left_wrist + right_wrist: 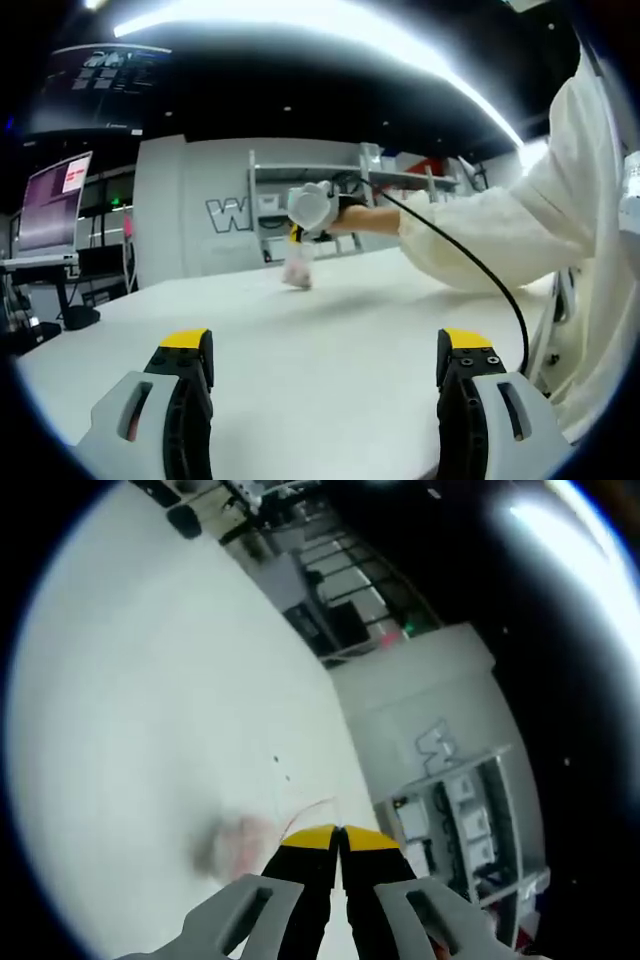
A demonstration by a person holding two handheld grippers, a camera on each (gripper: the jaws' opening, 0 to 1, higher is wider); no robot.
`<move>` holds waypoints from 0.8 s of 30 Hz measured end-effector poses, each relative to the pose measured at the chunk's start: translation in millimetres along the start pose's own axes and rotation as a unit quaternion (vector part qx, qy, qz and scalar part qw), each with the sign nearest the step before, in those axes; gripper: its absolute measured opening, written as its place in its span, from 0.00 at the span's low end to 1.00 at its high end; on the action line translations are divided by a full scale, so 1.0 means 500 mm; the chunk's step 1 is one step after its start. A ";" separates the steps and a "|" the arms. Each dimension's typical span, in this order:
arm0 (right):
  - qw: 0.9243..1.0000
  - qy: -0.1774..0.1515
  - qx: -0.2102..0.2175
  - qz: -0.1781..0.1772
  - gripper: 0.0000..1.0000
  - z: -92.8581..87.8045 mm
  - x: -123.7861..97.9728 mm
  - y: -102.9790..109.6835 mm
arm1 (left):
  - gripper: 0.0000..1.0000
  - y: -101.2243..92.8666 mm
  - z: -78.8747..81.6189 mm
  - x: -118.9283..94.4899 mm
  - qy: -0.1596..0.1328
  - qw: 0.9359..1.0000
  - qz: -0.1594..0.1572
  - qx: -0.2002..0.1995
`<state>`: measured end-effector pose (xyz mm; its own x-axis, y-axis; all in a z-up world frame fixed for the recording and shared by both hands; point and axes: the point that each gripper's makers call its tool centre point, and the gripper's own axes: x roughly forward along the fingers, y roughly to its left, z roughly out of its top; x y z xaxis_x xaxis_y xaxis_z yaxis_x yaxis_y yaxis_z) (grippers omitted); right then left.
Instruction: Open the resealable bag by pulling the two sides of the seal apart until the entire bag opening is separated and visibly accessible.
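A small clear resealable bag (298,270) with pinkish contents hangs at the far side of the white table (330,320), its bottom at or just above the surface. My right gripper (297,240) holds its top edge, carried by a person's white-sleeved arm (480,235). In the right gripper view the yellow-tipped jaws of the right gripper (338,832) are shut together on the bag's top; the bag (240,845) shows blurred below them, with a thin red seal line. My left gripper (325,350) stands open low over the near table, far from the bag, with nothing between its jaws.
A black cable (480,265) runs from the right gripper across the sleeve to the table's right edge. A monitor on a stand (50,200) is off the table's left side. Shelving (300,180) lines the back wall. The table (150,680) spreads bare around the bag.
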<state>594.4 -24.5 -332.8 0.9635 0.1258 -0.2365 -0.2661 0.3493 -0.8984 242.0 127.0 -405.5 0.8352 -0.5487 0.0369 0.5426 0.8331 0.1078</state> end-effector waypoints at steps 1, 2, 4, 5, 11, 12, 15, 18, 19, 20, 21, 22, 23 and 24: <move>1.000 0.001 0.004 0.001 0.00 0.001 0.003 0.001 | 0.91 0.001 0.000 -0.001 0.000 1.000 0.001 0.000; 1.000 0.000 0.009 0.004 0.00 0.003 0.006 0.004 | 0.91 0.002 0.000 -0.001 0.000 1.000 0.001 -0.001; 1.000 -0.001 0.015 0.011 0.00 0.012 0.010 0.015 | 0.91 0.003 0.001 -0.002 -0.001 1.000 0.002 -0.001; 1.000 -0.002 0.017 0.014 0.00 0.018 0.011 0.019 | 0.91 0.004 0.001 -0.003 -0.001 1.000 0.003 -0.001; 0.998 -0.012 0.038 0.038 0.00 0.049 0.005 0.049 | 0.91 0.005 -0.001 -0.006 0.001 1.000 0.004 0.000; 0.998 -0.013 0.043 0.042 0.00 0.053 0.006 0.053 | 0.91 0.005 -0.001 -0.006 0.001 1.000 0.005 0.000; 0.996 -0.018 0.065 0.057 0.00 0.064 0.008 0.068 | 0.91 0.005 -0.001 -0.007 0.001 1.000 0.005 0.001; 0.993 -0.026 0.088 0.070 0.00 0.079 0.011 0.082 | 0.91 0.004 0.000 -0.008 0.001 1.000 0.004 0.001; 0.993 -0.027 0.090 0.071 0.00 0.083 0.010 0.088 | 0.91 0.005 0.000 -0.008 0.001 1.000 0.005 0.001; 0.993 -0.027 0.092 0.072 0.00 0.086 0.010 0.092 | 0.91 0.005 0.000 -0.008 0.001 1.000 0.006 0.002; 0.992 -0.028 0.097 0.076 0.00 0.088 0.010 0.098 | 0.91 0.005 0.000 -0.008 0.001 1.000 0.006 0.001; 0.991 -0.030 0.104 0.080 0.00 0.091 0.012 0.102 | 0.91 0.006 0.000 -0.009 0.001 1.000 0.006 0.001; 0.990 -0.031 0.110 0.083 0.00 0.093 0.015 0.107 | 0.91 0.006 0.000 -0.009 0.001 1.000 0.007 0.000; 0.989 -0.031 0.112 0.086 0.00 0.094 0.016 0.110 | 0.91 0.006 0.000 -0.009 0.001 1.000 0.007 0.000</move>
<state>586.3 39.6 -366.6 0.9018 0.2551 -0.3489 -0.4321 0.5149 -0.7404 240.0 132.0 -405.3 0.8427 -0.5372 0.0369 0.5311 0.8405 0.1071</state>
